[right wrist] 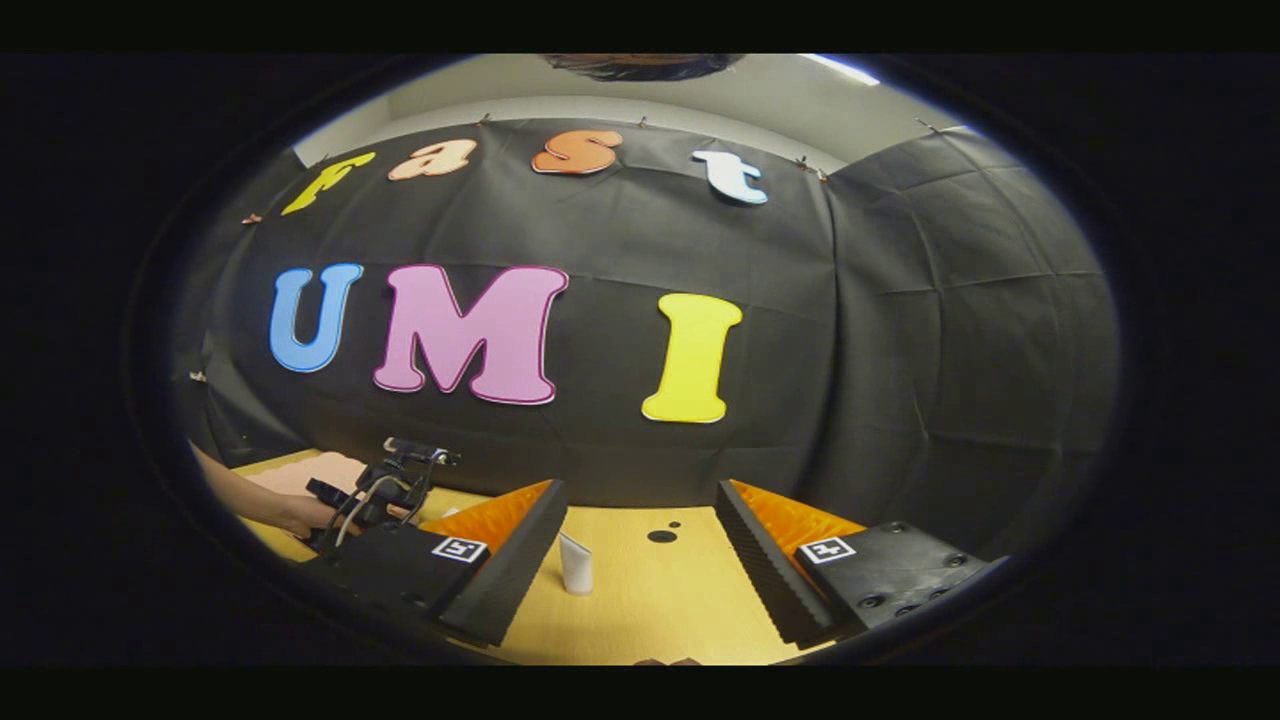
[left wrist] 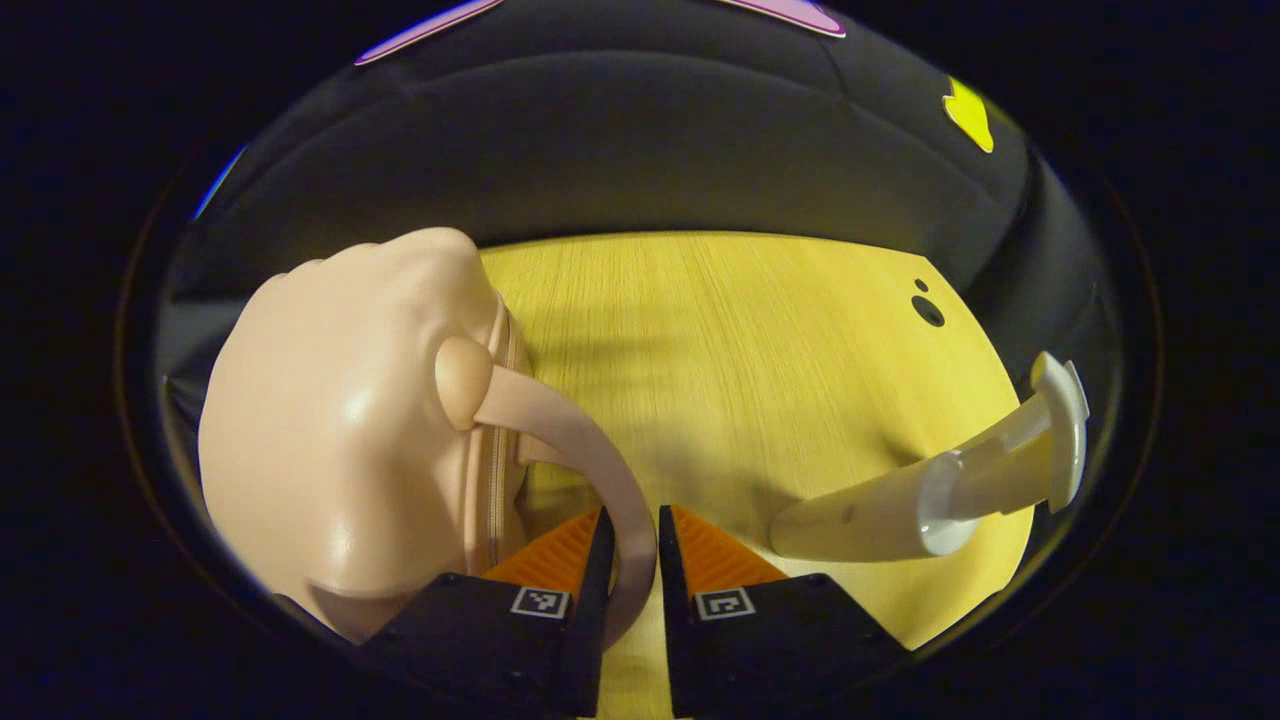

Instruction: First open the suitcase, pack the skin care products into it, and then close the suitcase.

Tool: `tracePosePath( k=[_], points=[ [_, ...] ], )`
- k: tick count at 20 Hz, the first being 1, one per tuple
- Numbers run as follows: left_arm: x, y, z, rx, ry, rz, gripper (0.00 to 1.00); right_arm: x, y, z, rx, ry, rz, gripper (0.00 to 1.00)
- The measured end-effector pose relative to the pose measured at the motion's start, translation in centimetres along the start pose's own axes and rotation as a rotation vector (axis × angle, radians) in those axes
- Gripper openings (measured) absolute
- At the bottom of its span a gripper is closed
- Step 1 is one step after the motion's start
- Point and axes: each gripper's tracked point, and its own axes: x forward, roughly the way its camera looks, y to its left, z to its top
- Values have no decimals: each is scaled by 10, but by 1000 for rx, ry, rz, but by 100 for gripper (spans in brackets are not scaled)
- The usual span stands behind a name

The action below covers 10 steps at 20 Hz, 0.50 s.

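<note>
Suitcase [left wrist: 330, 450] upright, handle [left wrist: 590, 460] clamped between left fingers [left wrist: 585, 560]; right gripper [right wrist: 640, 560] spread, tube [right wrist: 575, 563] standing between.

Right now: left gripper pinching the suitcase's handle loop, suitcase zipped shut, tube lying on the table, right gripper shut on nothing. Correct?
One thing is off: the right gripper is open, not shut. The right gripper view shows its fingers spread wide with bare table between them. The rest stands: in the left gripper view the left gripper pinches the handle loop of the zipped suitcase, and the tube lies on the table.
</note>
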Motion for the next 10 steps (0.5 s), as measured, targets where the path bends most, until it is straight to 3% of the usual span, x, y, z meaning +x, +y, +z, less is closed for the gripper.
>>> tracePosePath(
  k=[5,9,10],
  points=[
    [-21,-6,15,81,-31,-41,19,0,3,-5,-3,6,13,97],
    [-56,-4,31,58,-38,-78,22,0,13,5,-5,-16,38,97],
    [-67,-4,35,47,-39,-103,18,0,18,8,-8,-22,48,95]
  ],
)
